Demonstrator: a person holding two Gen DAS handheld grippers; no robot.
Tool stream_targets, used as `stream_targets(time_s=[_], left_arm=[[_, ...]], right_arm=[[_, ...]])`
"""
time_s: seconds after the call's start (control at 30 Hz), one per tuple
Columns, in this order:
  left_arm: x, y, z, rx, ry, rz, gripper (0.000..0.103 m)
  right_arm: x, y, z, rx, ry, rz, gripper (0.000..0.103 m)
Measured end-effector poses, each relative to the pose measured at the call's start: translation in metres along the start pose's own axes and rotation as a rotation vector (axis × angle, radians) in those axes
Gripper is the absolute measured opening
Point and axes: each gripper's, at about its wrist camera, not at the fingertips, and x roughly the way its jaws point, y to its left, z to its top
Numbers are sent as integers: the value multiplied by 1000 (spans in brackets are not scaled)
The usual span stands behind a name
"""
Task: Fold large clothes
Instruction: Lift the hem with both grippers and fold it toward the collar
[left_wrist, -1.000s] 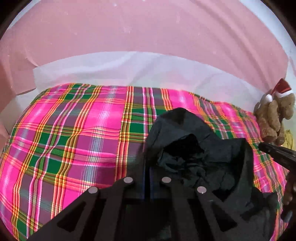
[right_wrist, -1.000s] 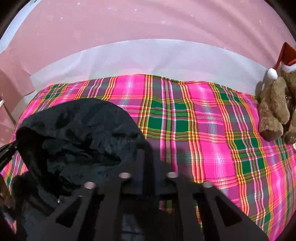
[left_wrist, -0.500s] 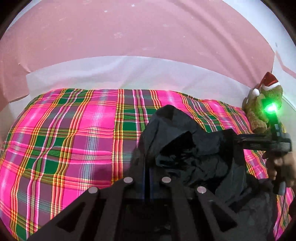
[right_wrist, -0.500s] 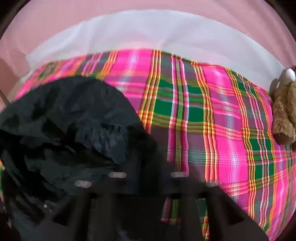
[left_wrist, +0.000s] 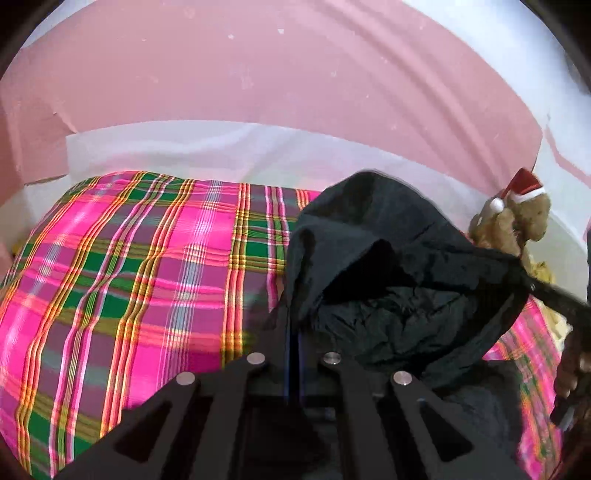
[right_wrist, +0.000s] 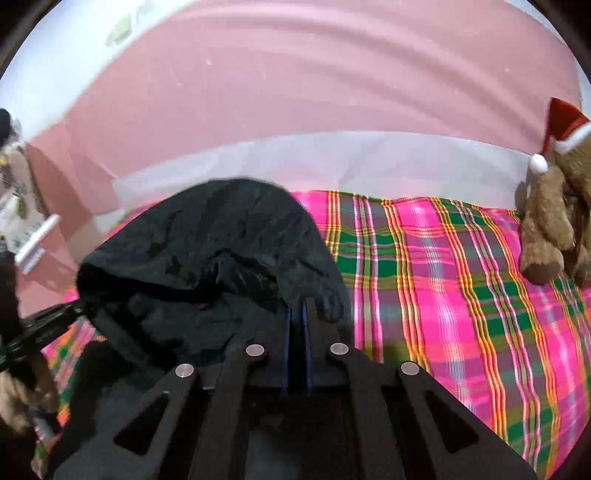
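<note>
The black hooded jacket (left_wrist: 388, 280) hangs above the plaid bedspread (left_wrist: 129, 266), stretched left to right between the left gripper (left_wrist: 293, 332) and right gripper (right_wrist: 297, 317), each closed on a neckline edge, hood opening facing both, neither nearer

Right gripper (right_wrist: 296, 314) pinches the black hooded garment (right_wrist: 207, 251) above the plaid bedspread (right_wrist: 461, 295).

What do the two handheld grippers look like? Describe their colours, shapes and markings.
Both the left gripper and right gripper are matte black, with angular linkage arms, triangular cut-outs and four round silver pins each. Their narrow fingers show blue edge strips.
</note>
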Motion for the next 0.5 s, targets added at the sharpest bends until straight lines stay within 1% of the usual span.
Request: stream_targets(time_s=[0.07, 0.13, 0.2, 0.3, 0.4, 0.5], left_arm=[[-17, 1, -10, -25, -1, -26, 3], [-32, 4, -22, -40, 1, -38, 3], [-43, 8, -36, -59, 13, -48, 3], [-54, 16, -64, -98, 49, -55, 4], [-56, 23, -93, -140, 97, -52, 6], [-57, 31, -115, -188, 142, -46, 8]], right_arm=[[-23, 0, -23, 19, -9, 16, 5], [-37, -2, -41, 35, -11, 21, 5], [-47, -1, -65, 55, 11, 28, 5], [-48, -3, -94, 80, 58, 33, 5], [-48, -4, -119, 105, 104, 39, 5], [-53, -3, -145, 120, 151, 44, 5]])
